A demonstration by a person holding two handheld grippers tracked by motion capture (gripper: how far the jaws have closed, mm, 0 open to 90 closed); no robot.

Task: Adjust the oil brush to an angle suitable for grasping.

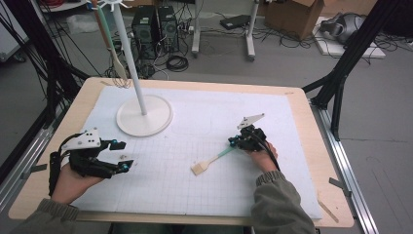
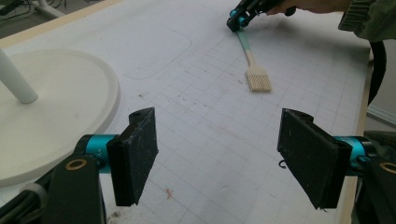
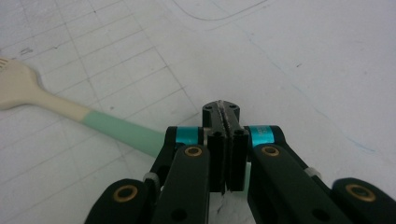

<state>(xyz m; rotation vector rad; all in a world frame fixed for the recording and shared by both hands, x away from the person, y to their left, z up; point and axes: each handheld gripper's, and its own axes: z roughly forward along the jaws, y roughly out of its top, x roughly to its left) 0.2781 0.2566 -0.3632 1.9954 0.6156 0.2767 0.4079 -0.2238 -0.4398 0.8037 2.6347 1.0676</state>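
A small brush (image 1: 210, 162) with a pale green handle and cream bristle head is seen lying flat on the white gridded mat (image 1: 204, 195) near the middle of the counter (image 1: 321, 146). Its handle end is reached by the right gripper (image 1: 233, 142), whose jaws are pressed together; in the right gripper view the green handle (image 3: 126, 132) runs in beside and under the closed jaws, and whether it is actually pinched cannot be told. The bristle head points toward the person's side, with bare mat all around it. The left gripper (image 1: 122, 156) is held low over the mat's left part, its jaws standing wide with nothing between them; in the left gripper view the brush (image 2: 254, 70) is seen well ahead across open grid. The round white base of a stand (image 1: 144, 116) sits at the far left of the mat, well apart from the brush, with its pole rising from it. Free mat is left between the two grippers, and a bare wooden margin of counter borders the mat on every side.
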